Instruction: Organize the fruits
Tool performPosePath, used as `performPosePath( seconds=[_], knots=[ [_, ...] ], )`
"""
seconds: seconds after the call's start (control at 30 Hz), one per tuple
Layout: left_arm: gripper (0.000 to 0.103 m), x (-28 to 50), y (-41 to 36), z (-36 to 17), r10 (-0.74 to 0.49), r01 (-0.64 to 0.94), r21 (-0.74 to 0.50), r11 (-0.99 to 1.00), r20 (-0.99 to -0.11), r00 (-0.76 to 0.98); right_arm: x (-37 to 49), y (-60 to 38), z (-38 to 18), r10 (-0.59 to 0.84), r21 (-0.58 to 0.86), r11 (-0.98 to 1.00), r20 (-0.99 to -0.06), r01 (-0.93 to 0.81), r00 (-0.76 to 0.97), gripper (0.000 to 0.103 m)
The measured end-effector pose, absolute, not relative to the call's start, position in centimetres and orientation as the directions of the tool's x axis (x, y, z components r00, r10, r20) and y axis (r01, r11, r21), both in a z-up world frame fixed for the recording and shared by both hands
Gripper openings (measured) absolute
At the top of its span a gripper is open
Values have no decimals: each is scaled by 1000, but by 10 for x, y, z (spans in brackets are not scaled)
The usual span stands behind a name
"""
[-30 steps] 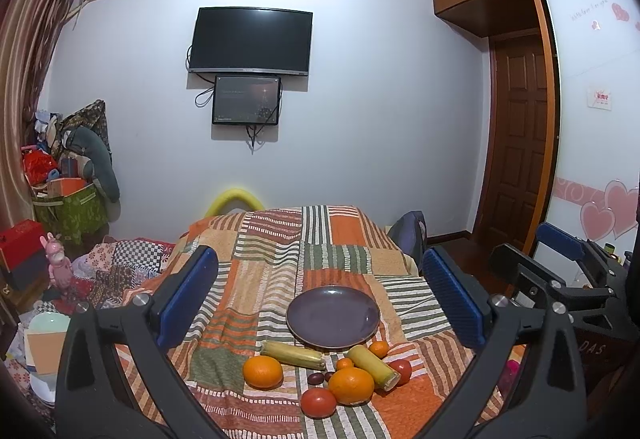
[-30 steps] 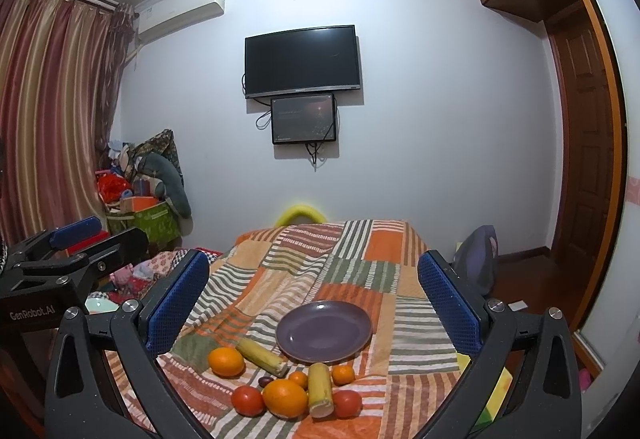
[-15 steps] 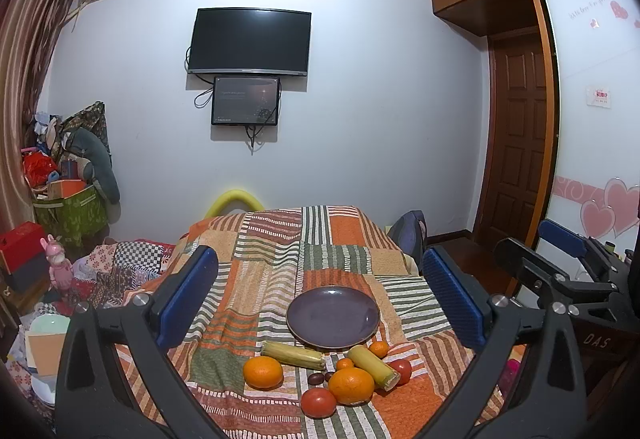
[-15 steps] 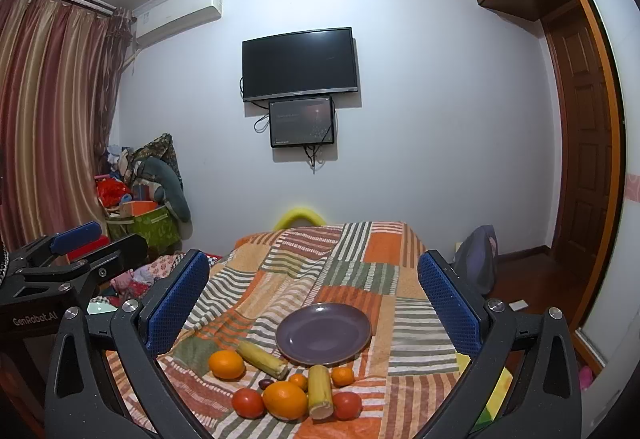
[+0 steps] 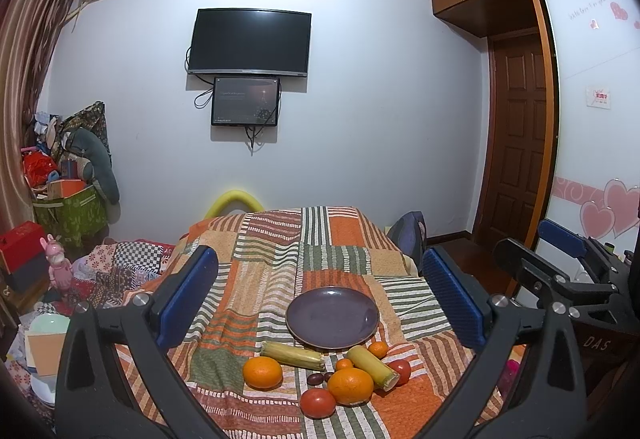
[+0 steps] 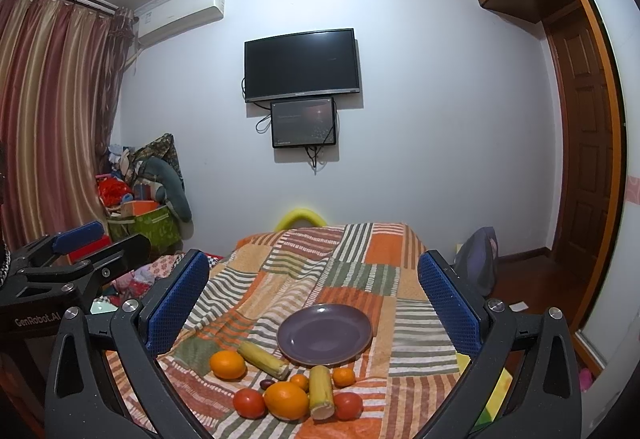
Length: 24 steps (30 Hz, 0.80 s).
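Both hand-held units were raised above the near end of the patchwork cloth [image 5: 280,267], and no fruit had yet been moved. The left gripper [image 5: 320,295] stood with its blue pads wide apart and nothing between them; the right gripper [image 6: 316,295] was likewise fully spread and empty. The purple plate [image 5: 332,317] lay bare at the centre of the cloth, and the fruit sat in a loose cluster just at its 6 o'clock edge, nearer the operator. In the left wrist view the left orange [image 5: 262,372] lay at 7 o'clock from the plate, apart from the rest, with one yellow-green stalk piece [image 5: 292,354] just beyond it — long axis running roughly 9 to 3 o'clock along the plate rim. The second stalk piece [image 5: 373,361] ran from about 11 toward 5 o'clock, beside the large orange [image 5: 350,386], a tomato [image 5: 318,402], a second tomato [image 5: 400,371], two small mandarins and a dark plum-like fruit [image 5: 315,378]. From either gripper the cluster lay ahead and below, at 6 o'clock in frame. Judged from the views, the left unit was better placed for the isolated left orange, while the right unit — whose view showed the second stalk piece [image 6: 321,391] pointing almost straight along its fingers — would probably need a wrist turn to close across that axis.
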<state>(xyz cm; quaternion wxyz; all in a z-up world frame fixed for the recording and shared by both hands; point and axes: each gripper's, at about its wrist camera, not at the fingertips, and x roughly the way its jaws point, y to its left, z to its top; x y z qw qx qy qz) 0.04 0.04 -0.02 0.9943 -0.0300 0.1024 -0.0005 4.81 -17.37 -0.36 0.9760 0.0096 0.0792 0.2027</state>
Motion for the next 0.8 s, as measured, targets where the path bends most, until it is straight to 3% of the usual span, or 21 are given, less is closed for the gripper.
performPosePath(
  seconds=[0.73, 0.8],
  knots=[
    [103, 7, 4, -3, -36, 20, -76, 997, -221, 974, 56, -173, -8, 395, 65, 919, -178, -389, 902, 103],
    [99, 9, 5, -6, -35, 18, -75, 997, -229, 973, 58, -176, -13, 396, 71, 918, -181, -390, 900, 103]
  ],
)
